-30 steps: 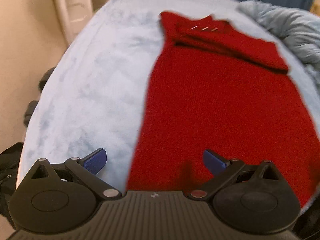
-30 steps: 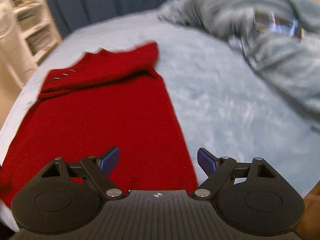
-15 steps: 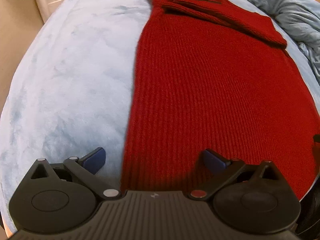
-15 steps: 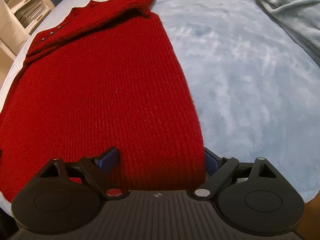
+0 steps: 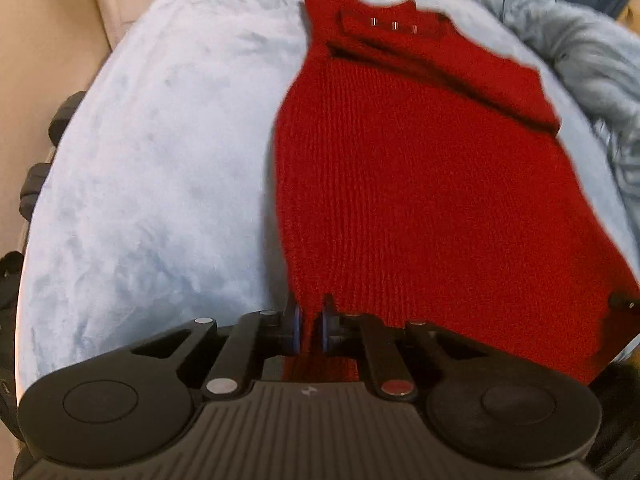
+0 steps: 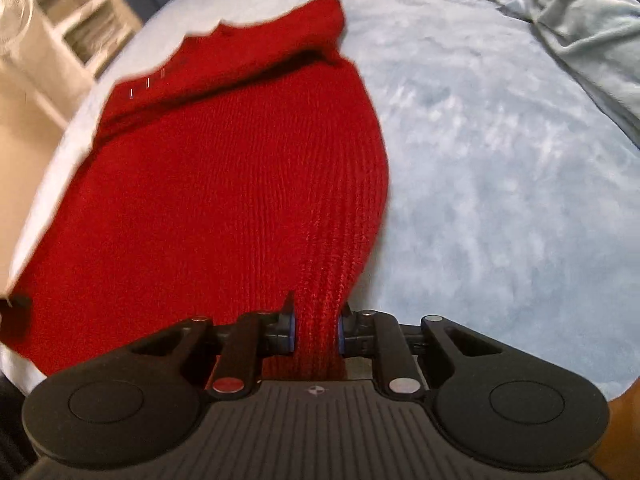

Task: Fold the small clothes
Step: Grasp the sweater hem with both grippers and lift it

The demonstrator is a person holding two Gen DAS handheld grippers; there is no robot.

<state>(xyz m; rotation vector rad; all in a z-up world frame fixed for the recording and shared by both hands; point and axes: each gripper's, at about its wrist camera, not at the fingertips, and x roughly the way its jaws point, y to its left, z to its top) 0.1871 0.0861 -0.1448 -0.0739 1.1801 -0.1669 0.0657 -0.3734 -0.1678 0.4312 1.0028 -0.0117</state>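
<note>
Left gripper (image 5: 308,326) has just closed, pinching the near left hem corner of the red sweater (image 5: 420,184). Right gripper (image 6: 316,330) has just closed, clamping bunched hem at lower centre. Sweater lies lengthwise on the pale blue blanket (image 6: 500,168), collar at the top of the frame.

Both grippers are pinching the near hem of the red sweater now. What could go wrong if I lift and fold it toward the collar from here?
1. The left gripper bites only a thin bit near the corner of the red sweater; thick knit might slip out.
2. The folded sleeve lies loose across the top and could slide off.
3. The grey blanket sits close to the sweater's far corner and might catch.
</note>
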